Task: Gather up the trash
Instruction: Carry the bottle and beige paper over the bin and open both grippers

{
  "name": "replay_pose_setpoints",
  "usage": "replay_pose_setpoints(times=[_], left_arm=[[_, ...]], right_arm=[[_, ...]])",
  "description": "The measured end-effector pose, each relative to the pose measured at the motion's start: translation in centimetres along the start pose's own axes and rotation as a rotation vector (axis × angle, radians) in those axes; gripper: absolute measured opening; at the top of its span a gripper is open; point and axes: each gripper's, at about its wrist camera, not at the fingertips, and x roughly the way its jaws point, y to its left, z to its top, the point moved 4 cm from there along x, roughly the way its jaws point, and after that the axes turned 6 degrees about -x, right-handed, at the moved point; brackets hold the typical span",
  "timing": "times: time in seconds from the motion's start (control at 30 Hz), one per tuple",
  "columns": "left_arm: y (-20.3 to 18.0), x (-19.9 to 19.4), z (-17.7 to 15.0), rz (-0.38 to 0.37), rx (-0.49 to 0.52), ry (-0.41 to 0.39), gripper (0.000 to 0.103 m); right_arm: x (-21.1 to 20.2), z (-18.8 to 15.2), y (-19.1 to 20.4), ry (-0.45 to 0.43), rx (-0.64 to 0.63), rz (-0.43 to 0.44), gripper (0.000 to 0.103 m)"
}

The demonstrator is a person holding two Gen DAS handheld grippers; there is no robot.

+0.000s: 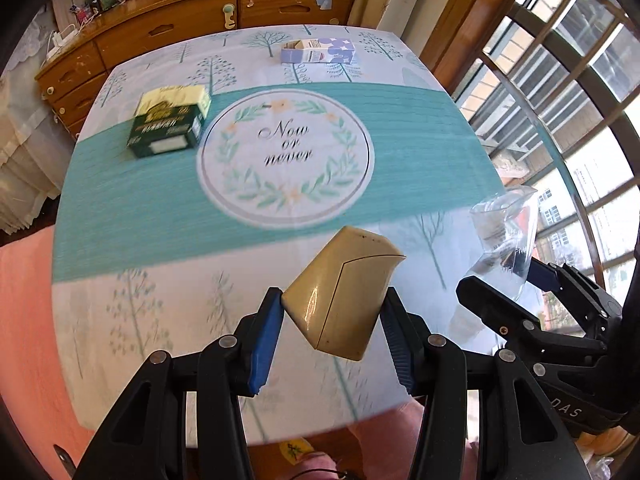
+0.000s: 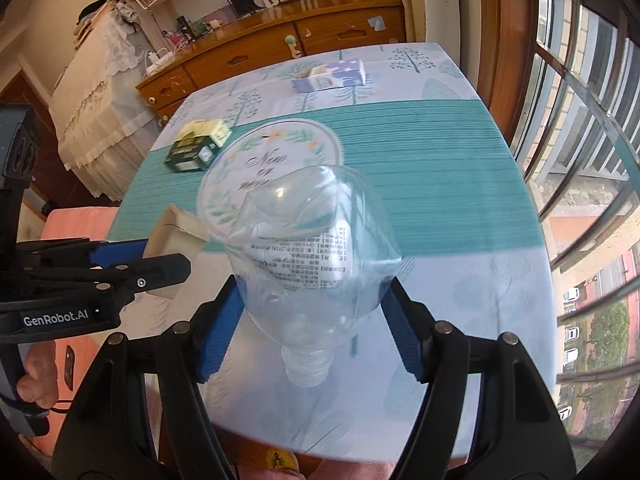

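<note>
In my left gripper [image 1: 334,320] I held one small beige carton [image 1: 340,296], glossy, wedge-shaped, with a folded seam along one face; the blue ribbed pads pressed on its two sides and kept it lifted clear of the bench [image 1: 420,128]. In my right gripper [image 2: 312,320] I held one clear plastic bottle [image 2: 304,248], thin-walled and crumpled, its white screw cap towards me and its printed label seen through the wall. My right fingers [image 2: 218,332] closed on its shoulders and held it above the bench too. The two grippers stood just beside each other over the near edge of the bench.

Two more pieces of trash lay on the bench, well apart. One was a dark green cardboard box [image 1: 168,130] with a pale yellow top, lying on the teal band left of the middle. The other was a lilac and white carton [image 1: 318,53] with an open end, lying on its side near the far edge.

The bench wore a smooth printed cloth: white with line-drawn trees, a wide teal stripe, and one round wreath [image 1: 286,156] framing the words "Now or never". Beyond it stood a polished wooden sideboard [image 1: 192,20] with drawers, and a barred window [image 1: 568,80] ran along the right.
</note>
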Motion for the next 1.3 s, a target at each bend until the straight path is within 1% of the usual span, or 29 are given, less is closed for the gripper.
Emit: replay_pose_setpoints(times=[0.17,0.27,0.33,0.43,0.57,0.7,0.73,0.87,1.0,1.07,1.2,1.3], left_arm=[[1.5,-3.5,-7.1,-0.019,0.045,-0.002,0.049],[3.3,-4.9,-11.6,-0.021,0.061,0.008,0.049],[4.5,-5.3,-14.4,-0.015,0.065,0.025,0.049],[5.8,-5.5,-18.4,-0.022,0.052,0.066,0.049],[6.6,-4.5,-22.5,-0.017,0.062,0.086,0.049],[6.9,-1.3,-25.7,-0.010,0.048,0.103,0.049],[6.9,-0.1,-26.0,-0.015,0.040,0.113,0.049],[7.4,5.8,-28.4,-0.027,0.031,0.142,0.049],[7.9,11.7,-30.3,-0.002,0.046,0.141,0.050],[8.4,14.2,-31.0,0.013,0.038,0.139,0.050],[10.0,18.8,-31.8,0.038,-0.017,0.154,0.050],[11.2,21.0,-31.9,0.049,-0.046,0.164,0.055]], right_arm=[[-3.9,-5.0,5.4,-0.040,0.026,-0.020,0.066],[-5.9,-8.7,8.4,-0.040,0.048,-0.026,0.066],[-6.7,-11.5,10.2,-0.022,0.053,-0.025,0.066],[-7.1,-15.4,12.1,0.035,0.046,-0.023,0.066],[-6.7,-19.7,13.3,0.111,0.031,-0.024,0.066],[-3.7,-24.2,12.8,0.192,0.041,-0.028,0.067],[-2.6,-24.8,12.4,0.209,0.046,-0.026,0.067],[2.2,-28.9,11.0,0.259,0.052,-0.028,0.067],[7.8,-32.8,9.5,0.301,0.042,-0.028,0.067],[10.0,-34.3,8.7,0.317,0.032,-0.033,0.067],[13.3,-37.3,7.5,0.339,0.019,-0.033,0.067],[15.2,-38.3,6.7,0.344,0.026,-0.032,0.066]])
